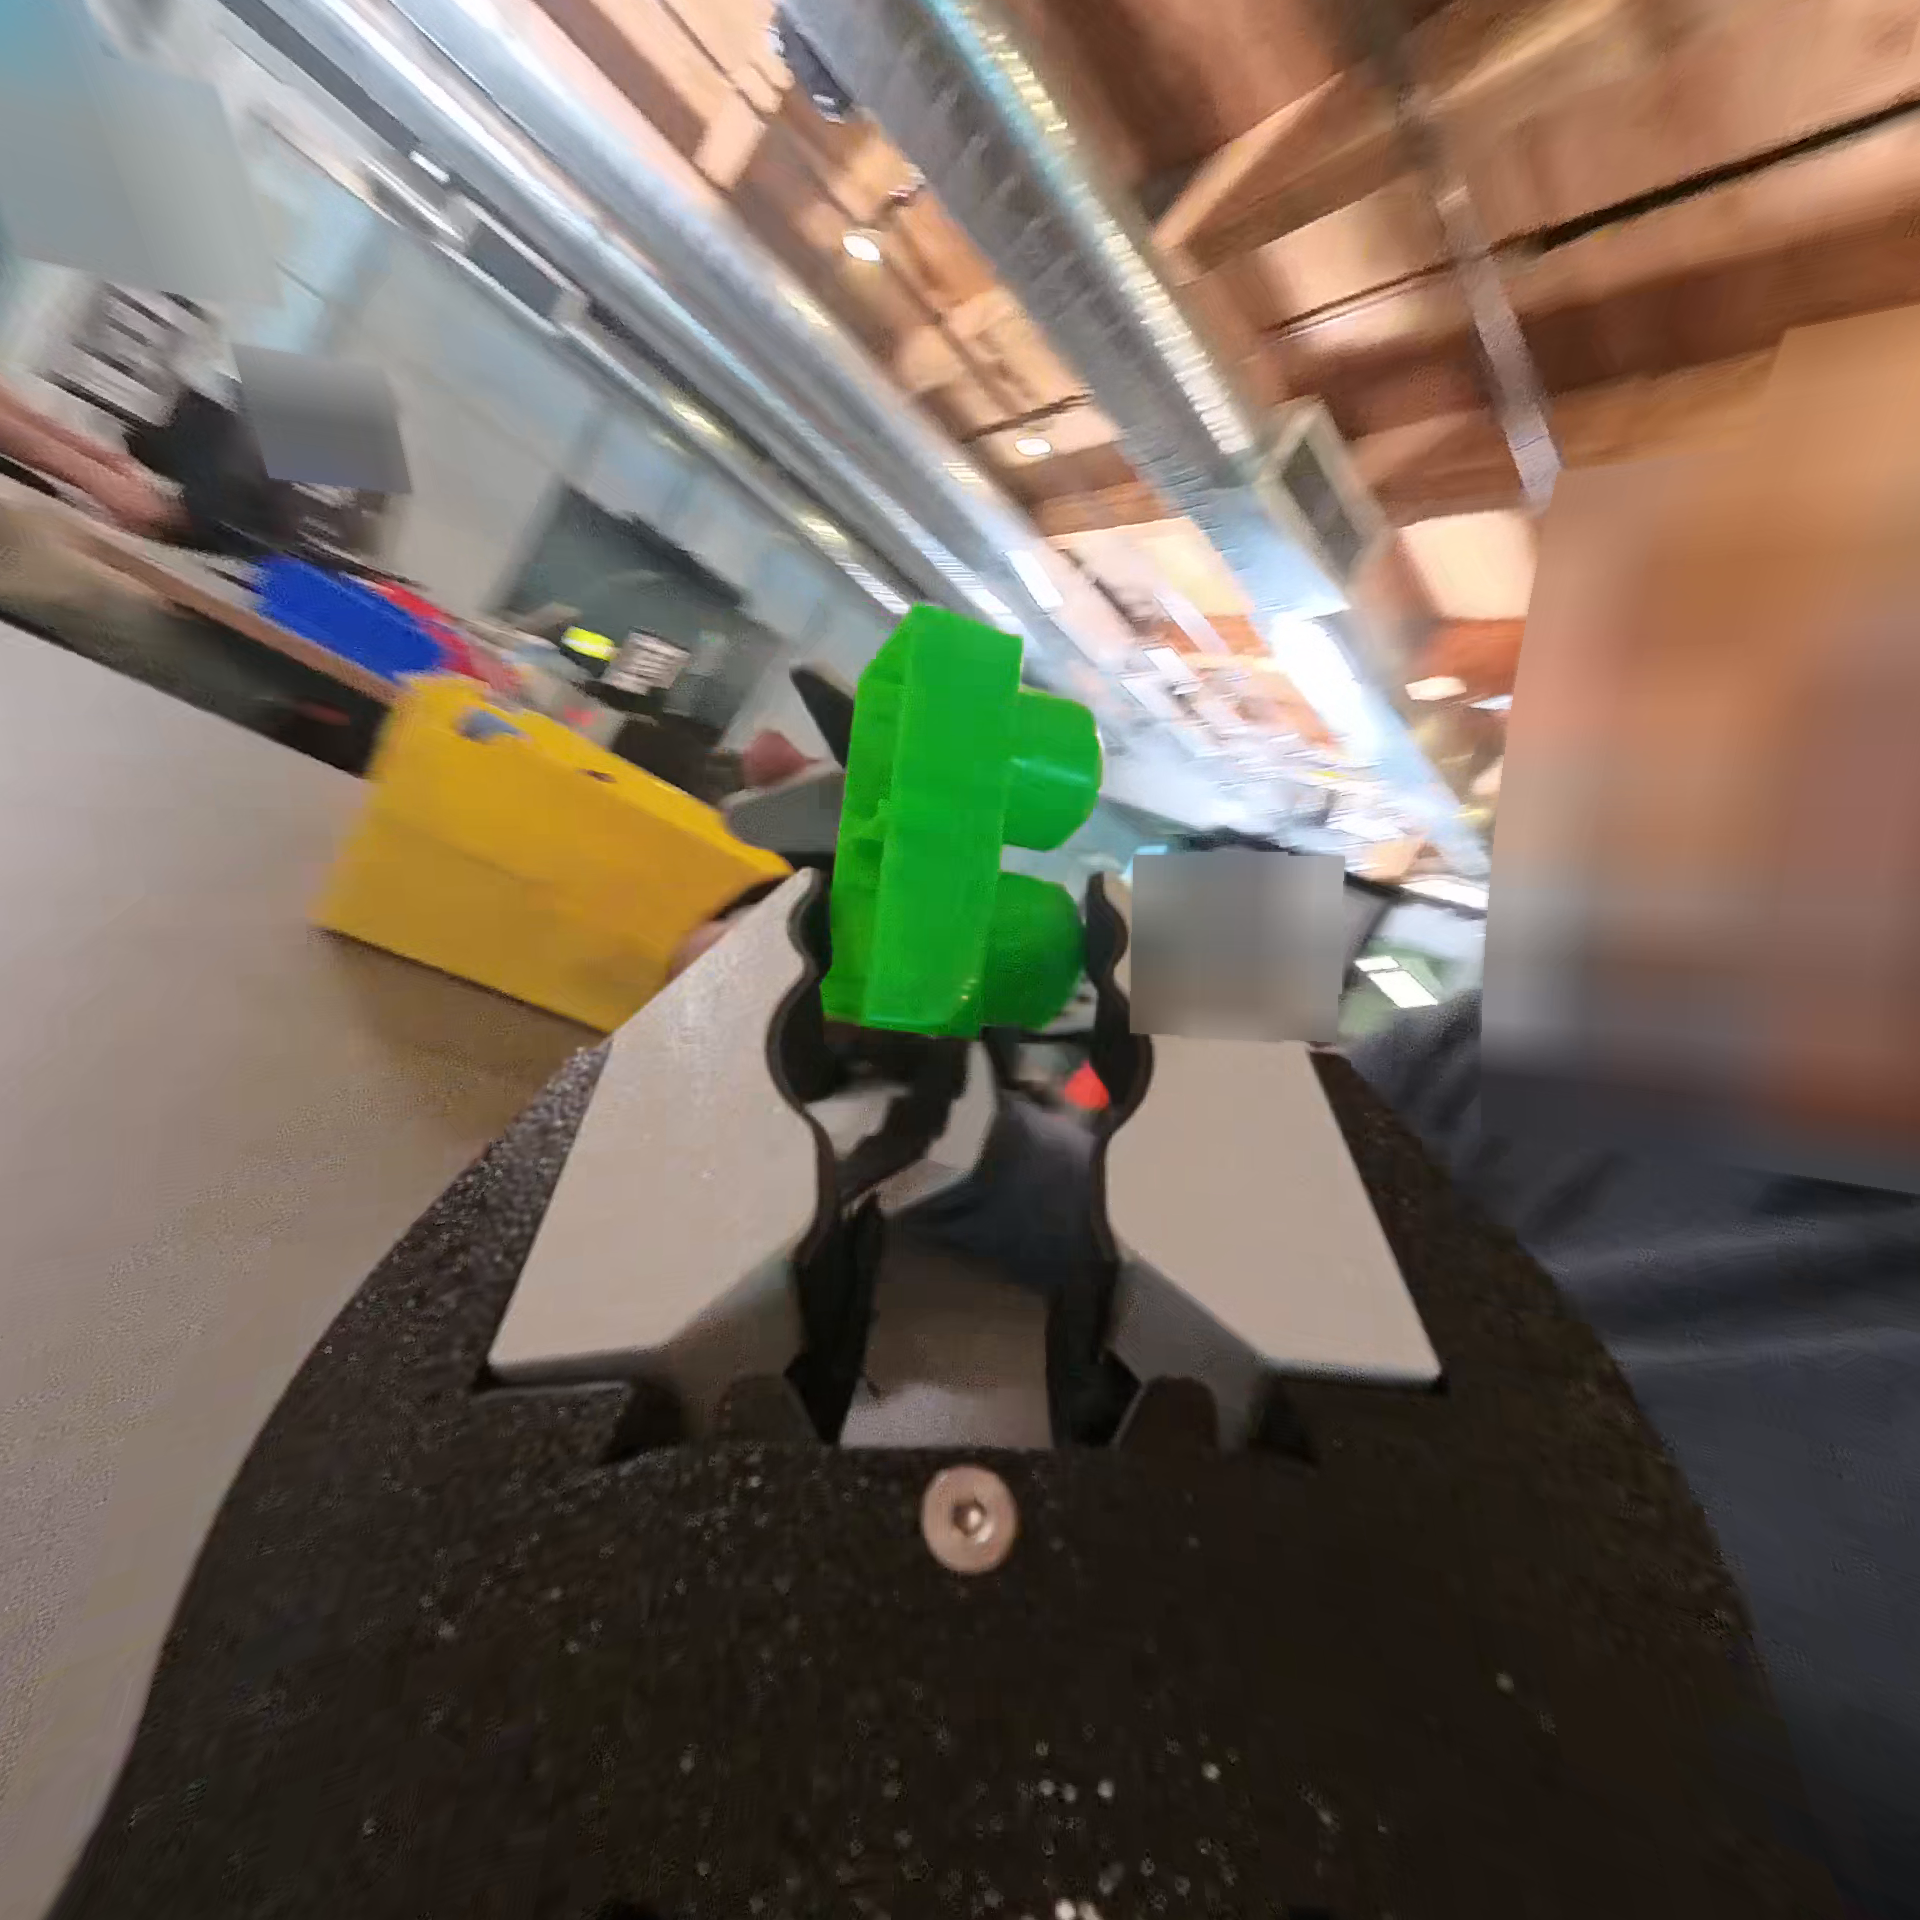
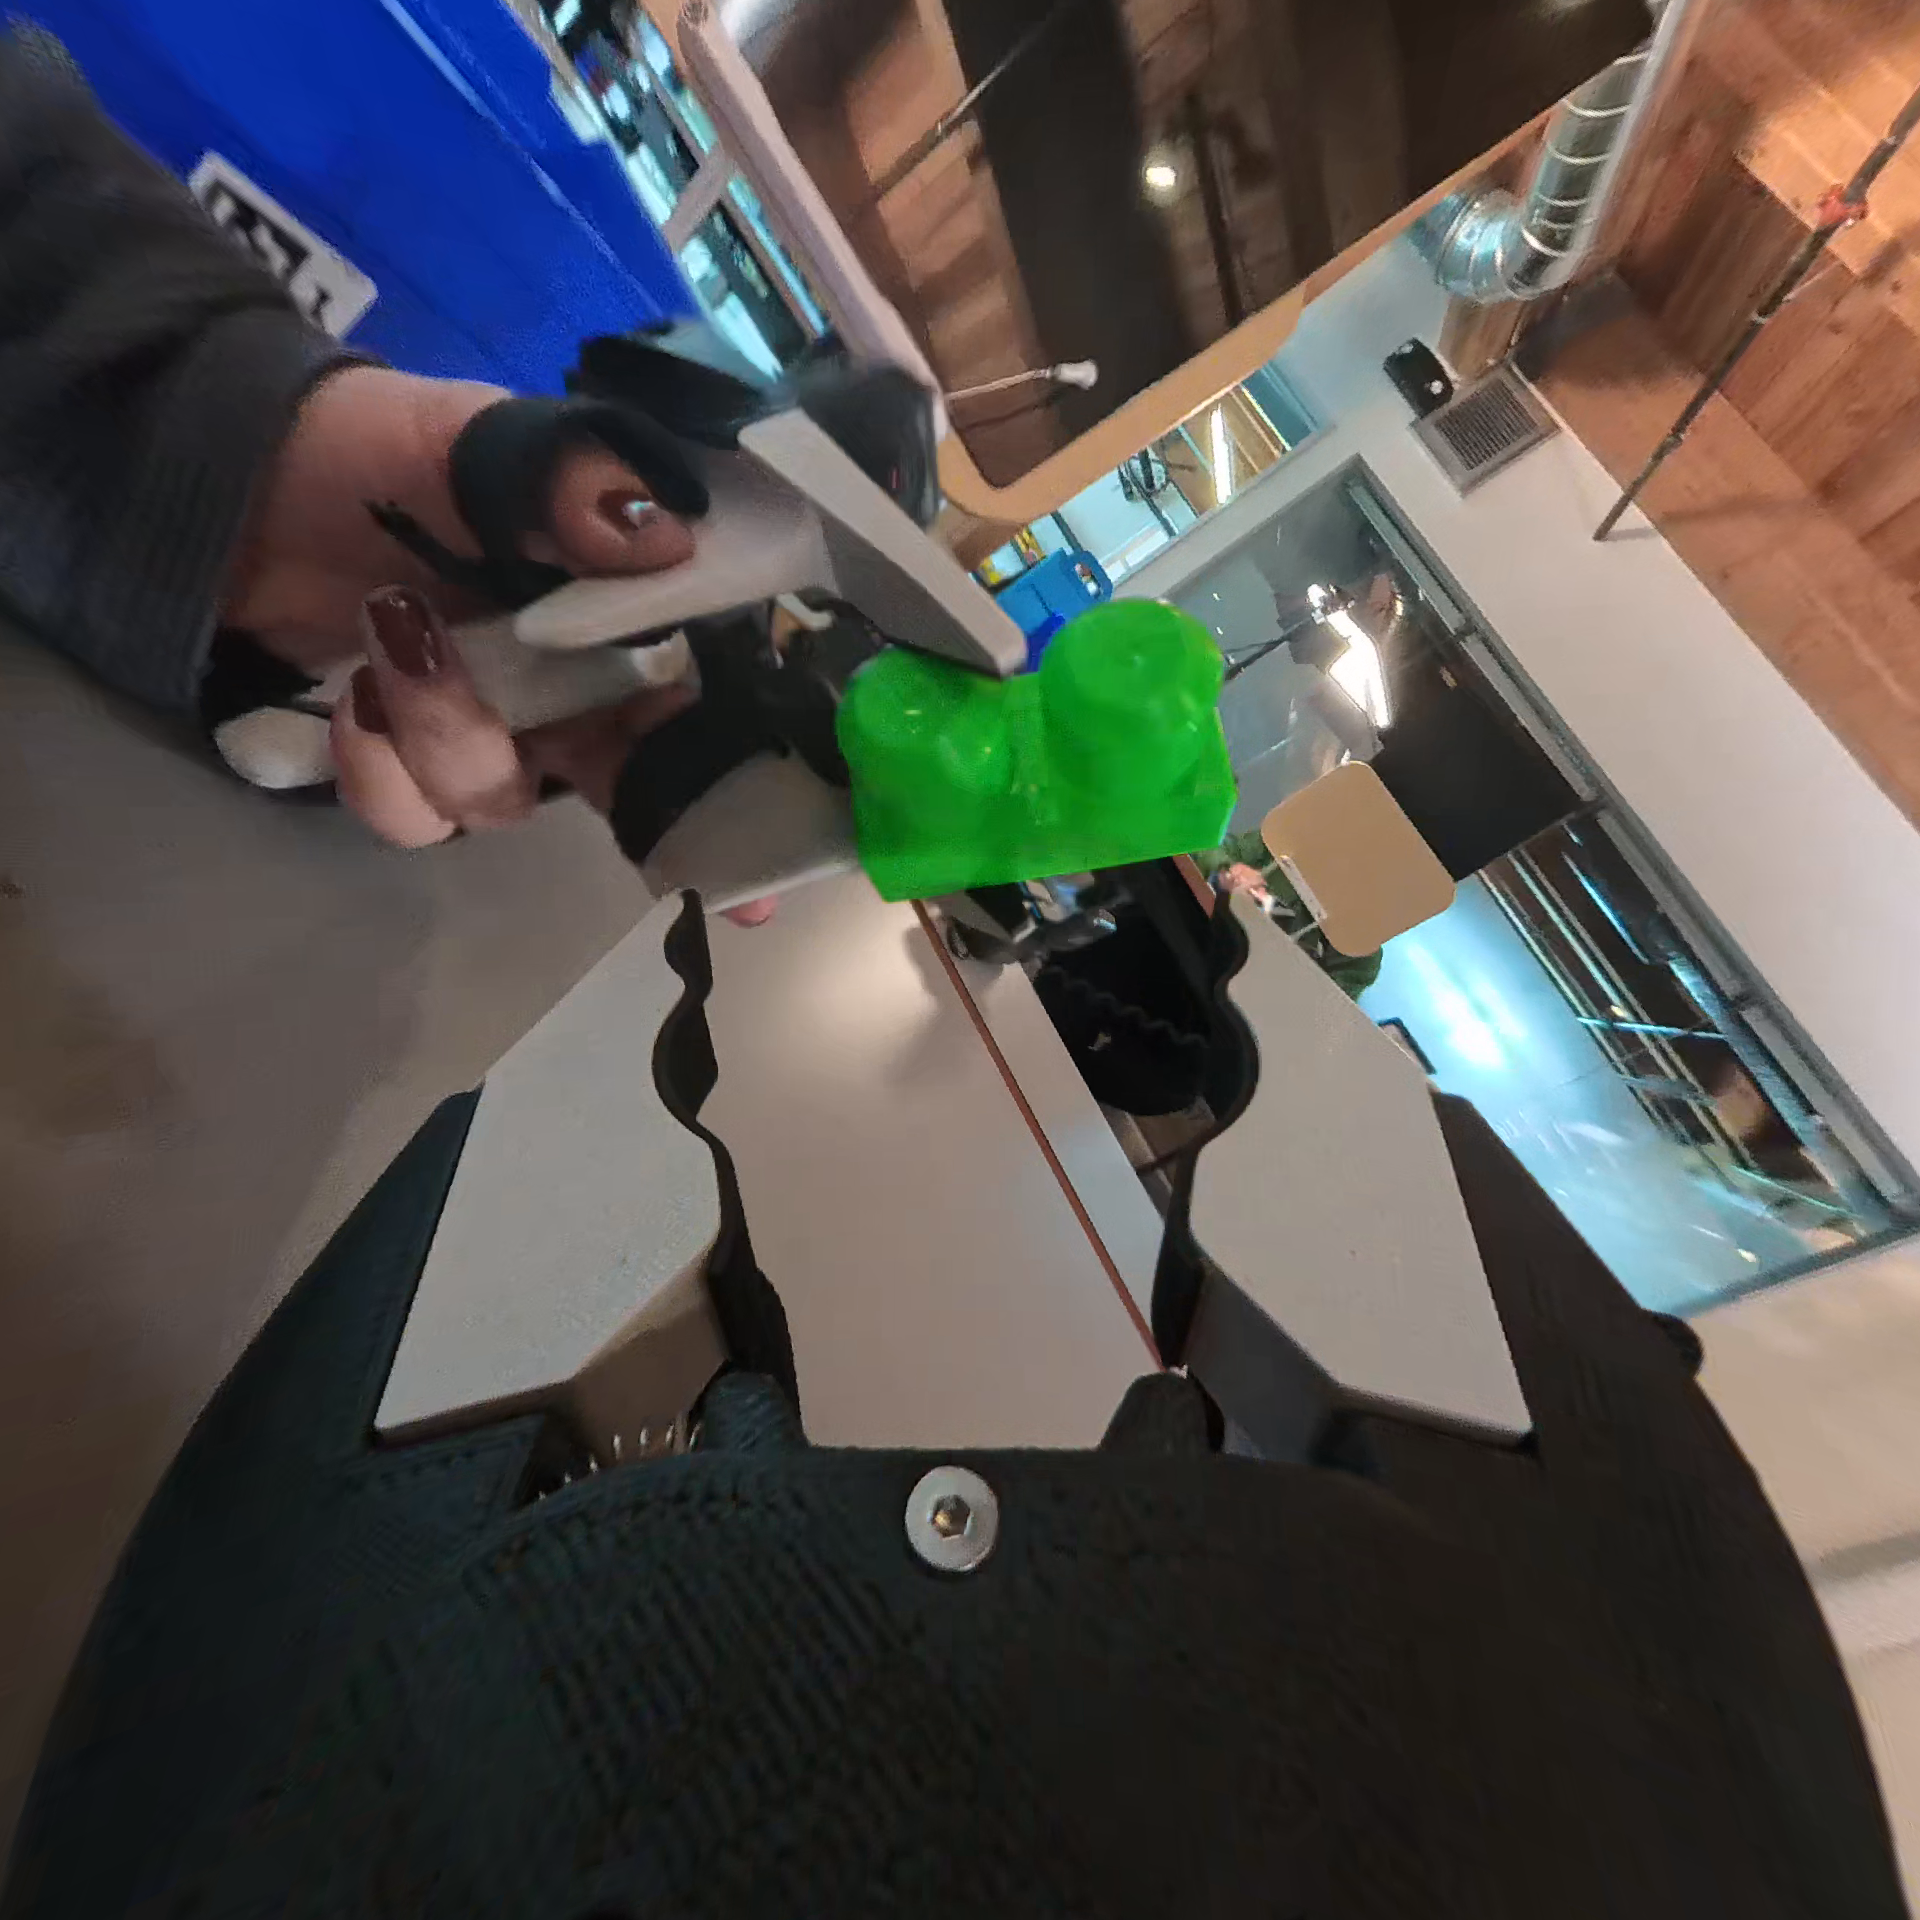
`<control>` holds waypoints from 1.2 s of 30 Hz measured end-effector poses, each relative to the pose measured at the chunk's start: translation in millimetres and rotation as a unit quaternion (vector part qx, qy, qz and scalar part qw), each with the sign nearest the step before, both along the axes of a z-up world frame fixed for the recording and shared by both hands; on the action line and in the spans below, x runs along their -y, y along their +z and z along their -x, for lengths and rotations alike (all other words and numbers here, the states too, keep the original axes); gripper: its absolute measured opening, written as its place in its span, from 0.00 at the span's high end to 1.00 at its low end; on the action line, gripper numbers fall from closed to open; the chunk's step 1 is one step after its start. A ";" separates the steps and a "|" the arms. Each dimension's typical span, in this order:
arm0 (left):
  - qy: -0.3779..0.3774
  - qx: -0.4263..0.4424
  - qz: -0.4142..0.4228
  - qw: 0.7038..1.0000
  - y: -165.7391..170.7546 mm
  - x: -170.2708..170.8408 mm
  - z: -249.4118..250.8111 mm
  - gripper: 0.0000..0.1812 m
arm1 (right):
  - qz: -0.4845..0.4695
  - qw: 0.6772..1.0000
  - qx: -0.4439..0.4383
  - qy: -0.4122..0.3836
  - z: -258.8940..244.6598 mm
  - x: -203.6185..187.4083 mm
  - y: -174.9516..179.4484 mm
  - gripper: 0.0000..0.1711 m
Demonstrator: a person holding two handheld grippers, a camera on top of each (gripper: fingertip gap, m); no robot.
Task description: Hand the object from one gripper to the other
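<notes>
A bright green toy brick (image 1: 935,831) with two round studs is clamped between the fingertips of my left gripper (image 1: 951,914), held up in the air above the table. In the right wrist view the same brick (image 2: 1039,758) sits between the left gripper's (image 2: 920,769) two grey fingers, studs facing the camera. My right gripper (image 2: 956,914) is open and empty. Its fingertips are just short of the brick, below it in the frame, and do not touch it.
A yellow box (image 1: 520,862) lies on the grey table (image 1: 156,1091) beyond the left gripper. A blue bin (image 2: 436,156) stands behind the person's hand (image 2: 416,665) that holds the left gripper. A dark sleeve (image 1: 1662,1299) fills the right of the left wrist view.
</notes>
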State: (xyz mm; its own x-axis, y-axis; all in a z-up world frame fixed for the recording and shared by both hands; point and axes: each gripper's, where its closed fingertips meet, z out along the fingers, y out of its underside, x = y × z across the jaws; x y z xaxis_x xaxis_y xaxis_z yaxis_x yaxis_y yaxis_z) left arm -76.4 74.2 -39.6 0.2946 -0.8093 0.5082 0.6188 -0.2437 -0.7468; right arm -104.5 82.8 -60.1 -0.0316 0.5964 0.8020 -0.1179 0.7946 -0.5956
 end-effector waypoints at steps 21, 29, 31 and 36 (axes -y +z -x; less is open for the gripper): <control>-0.106 0.050 0.060 0.991 -4.3 2.3 -13.6 0.65 | 0.086 0.995 0.007 0.046 -4.2 8.4 10.8 0.56; 0.269 -0.200 -0.061 0.940 -13.6 -26.3 29.4 0.36 | 0.426 0.880 0.152 0.144 -8.5 -4.7 7.2 0.56; 0.291 -0.224 -0.079 0.927 -11.9 -25.7 29.8 0.34 | 0.479 0.840 0.197 0.165 -8.8 -2.0 -1.5 0.56; 0.330 -0.290 -0.127 0.889 -9.4 -22.1 26.7 0.32 | 0.553 0.759 0.292 0.184 -13.0 5.7 -21.0 0.56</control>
State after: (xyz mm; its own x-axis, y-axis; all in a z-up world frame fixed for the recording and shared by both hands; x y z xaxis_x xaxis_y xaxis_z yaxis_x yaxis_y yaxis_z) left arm -103.1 96.3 -49.0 0.9011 -0.4296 -0.0584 0.0570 0.2509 -0.9663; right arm -91.5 77.1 -81.1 -0.5168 0.7590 -0.3960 0.3293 -0.2507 -0.9104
